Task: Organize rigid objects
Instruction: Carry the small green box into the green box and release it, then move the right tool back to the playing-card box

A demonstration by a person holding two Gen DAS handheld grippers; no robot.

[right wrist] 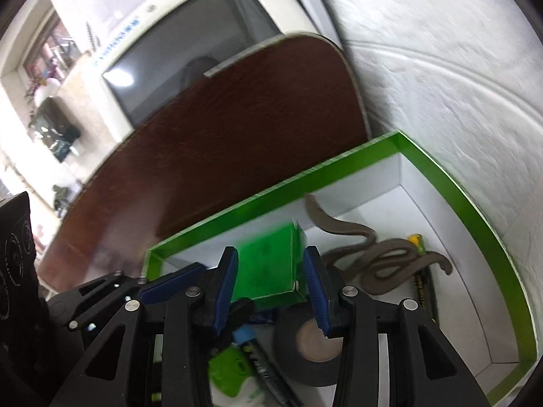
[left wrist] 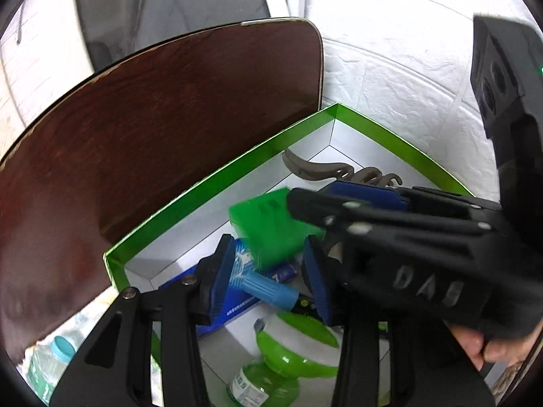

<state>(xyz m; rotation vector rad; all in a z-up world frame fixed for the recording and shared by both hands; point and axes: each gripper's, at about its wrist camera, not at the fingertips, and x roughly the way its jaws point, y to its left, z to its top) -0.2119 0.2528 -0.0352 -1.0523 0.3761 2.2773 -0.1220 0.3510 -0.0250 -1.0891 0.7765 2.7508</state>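
A small green box (left wrist: 268, 234) (right wrist: 268, 268) hangs just above the floor of a white carton with a green rim (left wrist: 237, 166) (right wrist: 339, 162). My right gripper (right wrist: 270, 254) is shut on it, one blue pad on each side face. In the left wrist view that gripper (left wrist: 295, 203) reaches in from the right. My left gripper (left wrist: 268, 242) takes the same box crosswise at its fingertips, and the box fills the gap between the pads. One black left fingertip (right wrist: 244, 305) shows at the box's lower corner.
In the carton lie a brown wavy piece (right wrist: 359, 237), a blue-capped tube (left wrist: 268, 288) on a dark blue packet (left wrist: 217, 318), a green-capped bottle (left wrist: 288, 349) and a black tape roll (right wrist: 315, 342). The brown table (left wrist: 169, 135) borders it on the left, a white wall on the right.
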